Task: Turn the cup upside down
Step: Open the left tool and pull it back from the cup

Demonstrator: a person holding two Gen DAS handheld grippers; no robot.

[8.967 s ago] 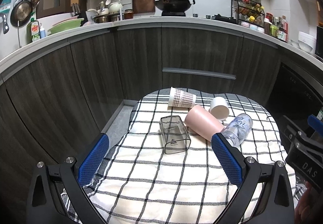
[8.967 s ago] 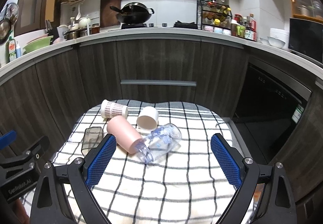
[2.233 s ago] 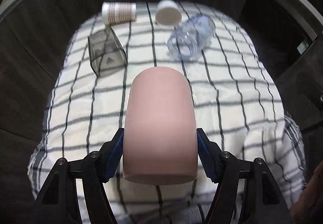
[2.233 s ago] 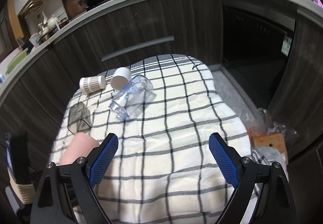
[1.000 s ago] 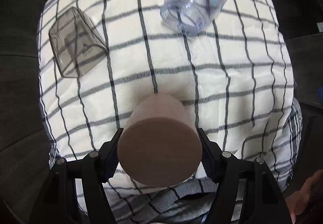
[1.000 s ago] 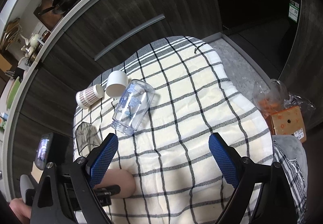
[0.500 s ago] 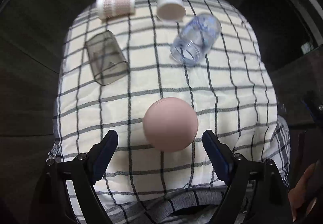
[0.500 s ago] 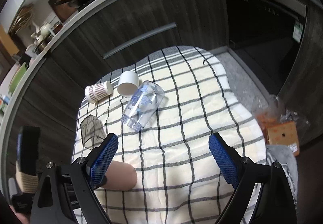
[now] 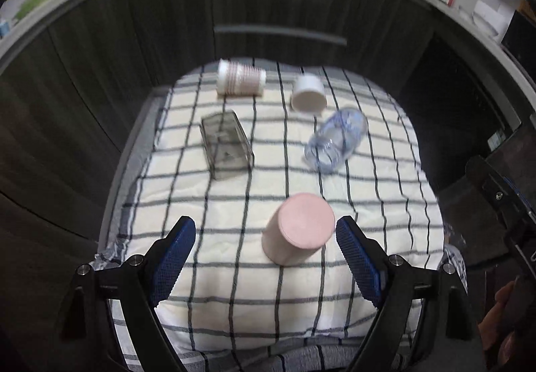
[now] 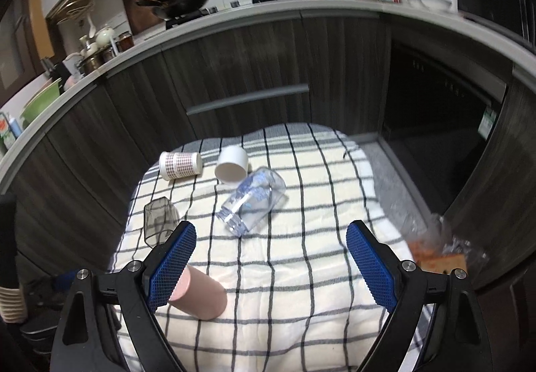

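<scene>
On the checked cloth (image 9: 234, 275), a matte pink cup (image 9: 299, 227) stands base-up between the parted left gripper (image 9: 266, 259); at 12 o'clock lies a clear ribbed jar (image 9: 336, 145), empty. Right gripper (image 10: 271, 258) gapes, holding nothing.

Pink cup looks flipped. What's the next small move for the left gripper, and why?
Probably back the left gripper straight off. Its jaws are open and clear of the pink cup, which stands base-up on the cloth. The grey cup lies on its side, so it could be next.
</scene>
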